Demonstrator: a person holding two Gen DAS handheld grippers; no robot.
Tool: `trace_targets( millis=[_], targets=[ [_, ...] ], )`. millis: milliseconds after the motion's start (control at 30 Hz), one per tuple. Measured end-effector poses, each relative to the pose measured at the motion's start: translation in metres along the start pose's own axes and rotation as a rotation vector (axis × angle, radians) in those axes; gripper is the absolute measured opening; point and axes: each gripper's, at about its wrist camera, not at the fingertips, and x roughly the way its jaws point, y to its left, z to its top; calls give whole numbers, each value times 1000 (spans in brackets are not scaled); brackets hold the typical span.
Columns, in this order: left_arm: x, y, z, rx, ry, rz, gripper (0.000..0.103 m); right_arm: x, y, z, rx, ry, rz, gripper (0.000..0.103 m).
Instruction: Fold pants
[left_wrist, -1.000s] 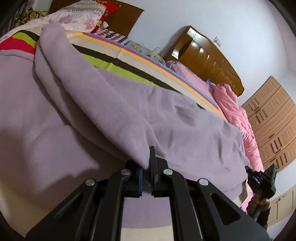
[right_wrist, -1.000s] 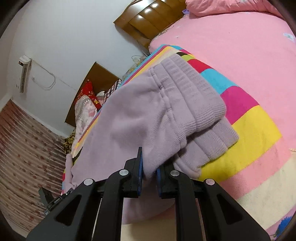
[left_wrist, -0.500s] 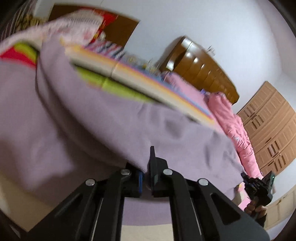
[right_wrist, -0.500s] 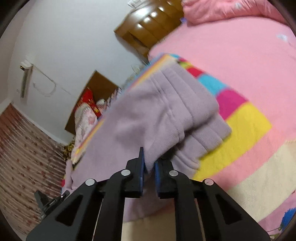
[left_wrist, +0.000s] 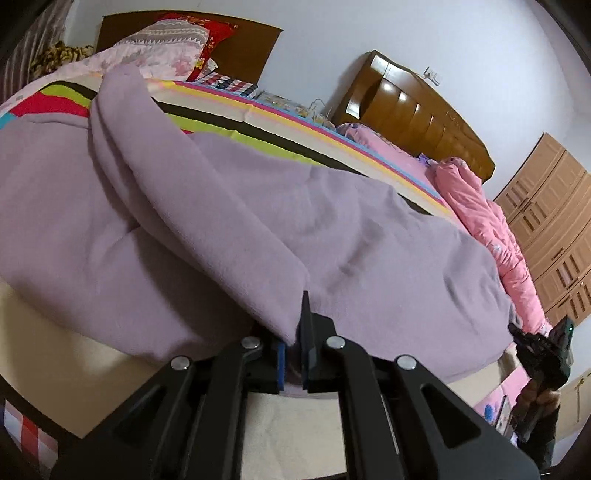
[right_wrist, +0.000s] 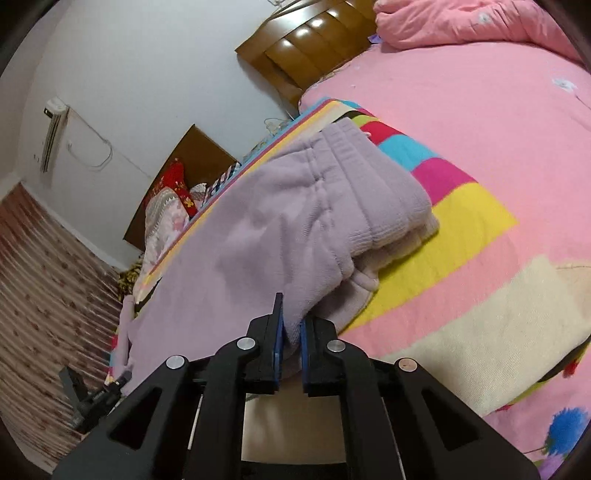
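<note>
Now the right gripper (right_wrist: 291, 341) has pinched tight on the pants (right_wrist: 295, 206), like the left gripper (left_wrist: 293, 345) already clamping them.

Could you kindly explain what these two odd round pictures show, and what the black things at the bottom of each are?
No robot here: a person holds a pair of black tongs in each hand, each with a wide-angle camera looking along its two fingers. One picture is from the left tongs, the other from the right tongs. On the bed, over a striped blanket, lie lilac pants. Both tongs are shut on the pants' near edge: the left nearer the leg end, the right beside the ribbed waistband. In the left view, the other tongs appear at far right. A pink quilt lies by the wooden headboard.
</note>
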Motion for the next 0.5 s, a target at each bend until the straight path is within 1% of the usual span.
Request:
trace_targets(
  millis=[33,67,167,200,333,400,500],
  targets=[
    [-1,0,-2,-2,2,4,6,1,-1,-1,0,4,-3,4],
    [0,0,-2,0,6,10,6,0,0,-2,-2,5,1,8],
    [2,1,-1,-8,8,13,6,-7,8,-5,-12,9,20,26],
    [1,0,2,-6,1,9,6,-8,12,-6,-17,11,22,29],
    [1,-12,6,34,-19,25,6,-5,16,-11,5,62,78,30],
    [6,-9,6,28,2,29,7,0,14,-16,32,81,96,30],
    [7,-8,2,20,16,27,9,-4,26,-23,4,83,155,30]
  ],
)
